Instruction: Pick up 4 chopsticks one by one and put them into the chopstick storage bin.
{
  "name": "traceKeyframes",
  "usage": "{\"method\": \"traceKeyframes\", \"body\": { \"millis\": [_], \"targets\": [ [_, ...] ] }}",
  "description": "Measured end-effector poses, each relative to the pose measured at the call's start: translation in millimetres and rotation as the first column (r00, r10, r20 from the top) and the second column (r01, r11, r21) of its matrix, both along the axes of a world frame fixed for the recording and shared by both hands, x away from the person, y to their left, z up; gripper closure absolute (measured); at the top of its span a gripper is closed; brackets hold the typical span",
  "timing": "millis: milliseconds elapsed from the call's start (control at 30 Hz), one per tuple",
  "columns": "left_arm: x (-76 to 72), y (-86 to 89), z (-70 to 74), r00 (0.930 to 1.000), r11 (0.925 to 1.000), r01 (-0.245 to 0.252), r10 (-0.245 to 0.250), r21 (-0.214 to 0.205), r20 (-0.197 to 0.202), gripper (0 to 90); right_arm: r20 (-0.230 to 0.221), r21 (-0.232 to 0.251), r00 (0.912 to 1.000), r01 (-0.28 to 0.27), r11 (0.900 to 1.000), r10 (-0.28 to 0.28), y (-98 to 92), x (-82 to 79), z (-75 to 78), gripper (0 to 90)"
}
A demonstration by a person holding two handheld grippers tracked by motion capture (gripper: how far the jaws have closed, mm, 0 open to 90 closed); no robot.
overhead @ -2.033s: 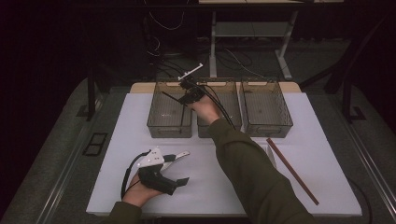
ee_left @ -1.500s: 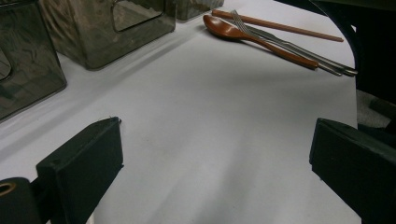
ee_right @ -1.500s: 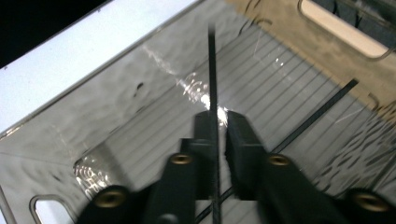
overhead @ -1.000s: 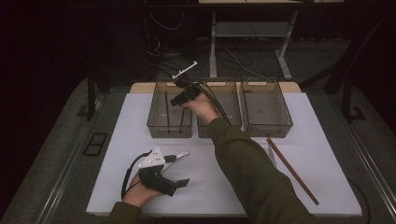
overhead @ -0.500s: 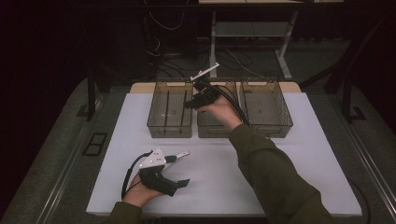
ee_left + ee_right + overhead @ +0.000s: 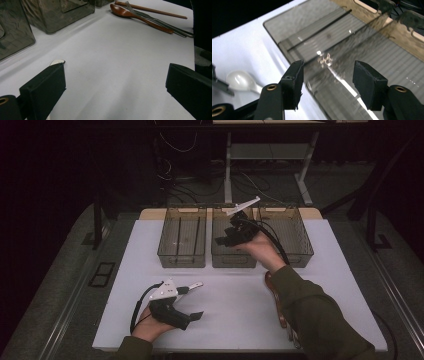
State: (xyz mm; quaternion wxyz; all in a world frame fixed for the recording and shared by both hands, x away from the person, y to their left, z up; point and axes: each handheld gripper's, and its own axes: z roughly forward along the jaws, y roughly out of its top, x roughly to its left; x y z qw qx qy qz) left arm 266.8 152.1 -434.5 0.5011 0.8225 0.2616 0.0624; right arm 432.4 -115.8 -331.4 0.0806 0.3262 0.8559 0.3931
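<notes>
**Cutlery sort: barely started, by the look of it**

Looks like a job of sorting cutlery into three smoky plastic bins lined up at the back of the white mat (image 6: 240, 317).

Counting what's done first. Spotted black chopsticks (image 6: 197, 231) lying flat in the left bin (image 6: 181, 262), and nothing beyond that. Can't make out anything in the middle bin (image 6: 227, 262) or the right bin (image 6: 301, 256) from the high view. Not swearing to it though, given the glare off the plastic.

Found the right gripper (image 6: 224, 240) up in the air over the middle bin, close to the wall next to the left one. Holding its jaws at a fair width, having just been opening them, with nothing between. Empty-handed, so free for the next grab.

Left gripper (image 6: 192, 301) parked low on the mat near the front edge, jaws spread wide and gripping nothing. Worth noting the white spoon (image 6: 196, 284) just beside one jaw. Touching or only nearly, can't tell. Probably next in line.

Left to do, going by the left gripper view: wooden spoon (image 6: 140, 17), fork (image 6: 160, 23) and brown chopstick (image 6: 150, 10), all bunched together on the right side of the mat, well apart from the left gripper. Plus that white spoon.

Calling it roughly a quarter done, maybe less. Plenty of trips to the bins ahead.
</notes>
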Motion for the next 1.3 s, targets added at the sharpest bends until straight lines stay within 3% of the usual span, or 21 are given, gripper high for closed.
{"method": "traceKeyframes", "body": {
  "millis": [267,533,700,1133,1300],
  "targets": [
    [0.4,-0.5,-0.8,1.0,1.0,-0.001,0.002,0.006,-0.002,1.7,0.009,0.011,0.9998,-0.016,0.9998,0.016,-38.3,-14.9,-3.5,41.5],
    [0.8,-0.4,-3.1,1.0,0.9993,0.003,-0.003,0.037,0.001,1.7,0.022,0.052,0.9995,0.02,0.9984,-0.021,-86.7,-32.6,-6.3,41.5],
    [1.2,4.5,-3.4,0.9999,0.999,-0.01,0.01,0.043,0.005,1.7,0.02,0.053,0.9987,0.045,0.9976,-0.046,-109.9,-43.4,-14.3,41.4],
    [1.2,6.2,-2.7,0.9999,0.9994,-0.01,0.01,0.034,0.002,1.7,-0.003,0.076,0.9943,0.107,0.9914,-0.107,-154.9,-69.0,-36.3,41.1],
    [0.8,6.0,-2.4,0.9999,0.9994,-0.011,0.01,0.034,0.006,1.8,-0.011,0.055,0.9927,0.121,0.9912,-0.12,-169.7,-79.1,-42.2,41.1]
  ]
}}
